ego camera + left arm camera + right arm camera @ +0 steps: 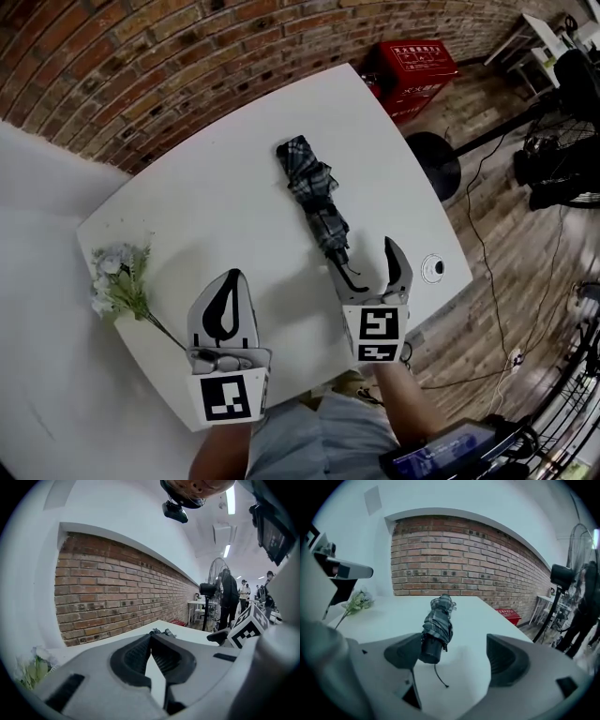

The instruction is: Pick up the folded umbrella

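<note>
The folded umbrella (314,192), plaid grey and dark, lies on the white table (216,187) with its black handle end toward me. My right gripper (368,265) is open just at that handle end. In the right gripper view the umbrella (438,623) lies inside the gap, its handle close against the left finger (401,656), and the right gripper (454,654) holds nothing. A thin black strap (439,677) trails from the handle. My left gripper (231,277) is shut and empty over the table's near side. From the left gripper (151,637) the umbrella (159,631) shows far ahead.
A bunch of pale artificial flowers (120,278) lies at the table's left edge. A small white round object (433,268) sits near the right edge. Beyond the table stand a red crate (415,66), a black fan base (438,161) and a brick wall (187,66).
</note>
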